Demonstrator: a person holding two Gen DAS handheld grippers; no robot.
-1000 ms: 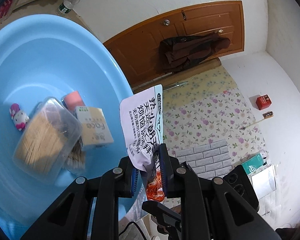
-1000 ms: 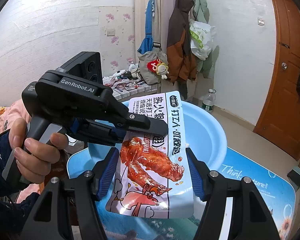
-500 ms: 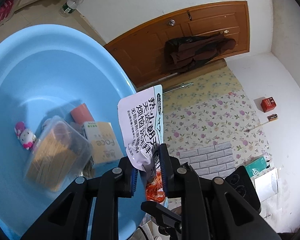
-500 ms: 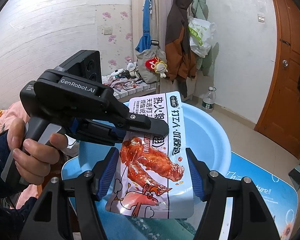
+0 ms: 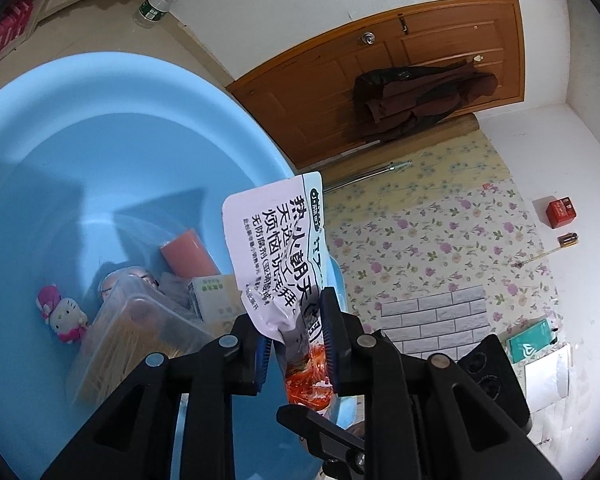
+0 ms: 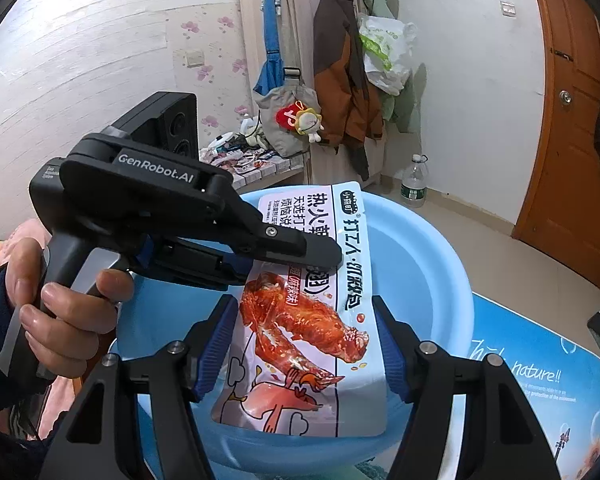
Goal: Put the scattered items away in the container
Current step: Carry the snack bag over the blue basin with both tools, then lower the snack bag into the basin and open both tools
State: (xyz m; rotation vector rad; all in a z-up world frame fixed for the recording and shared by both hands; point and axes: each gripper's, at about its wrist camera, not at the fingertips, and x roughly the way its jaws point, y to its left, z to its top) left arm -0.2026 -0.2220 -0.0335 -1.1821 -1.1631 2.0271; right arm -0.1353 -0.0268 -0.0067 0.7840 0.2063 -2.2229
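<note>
A white snack packet (image 6: 352,240) printed with a red chicken wing hangs upright over the light blue basin (image 6: 440,248). My right gripper (image 6: 302,344) is shut across the packet's width, a pad at each side edge. My left gripper (image 5: 296,356) straddles the packet (image 5: 272,240) edge-on; its jaws are opening, and a slim gap shows beside the left pad. Inside the basin (image 5: 100,120) lie a Hello Kitty figure (image 5: 62,316), a clear plastic box (image 5: 132,344), an orange-red cylinder (image 5: 188,254) and a small tan carton (image 5: 216,300).
A person's hand (image 6: 60,320) grips the left tool's handle. The basin stands on a blue mat (image 6: 540,380). A water bottle (image 6: 414,182) stands on the floor by the wall, with a brown door (image 6: 572,160) to the right and coats hanging behind.
The left gripper's pads have parted slightly around the packet. In the left wrist view the basin has slid down and left. The packet stays put between the right pads.
</note>
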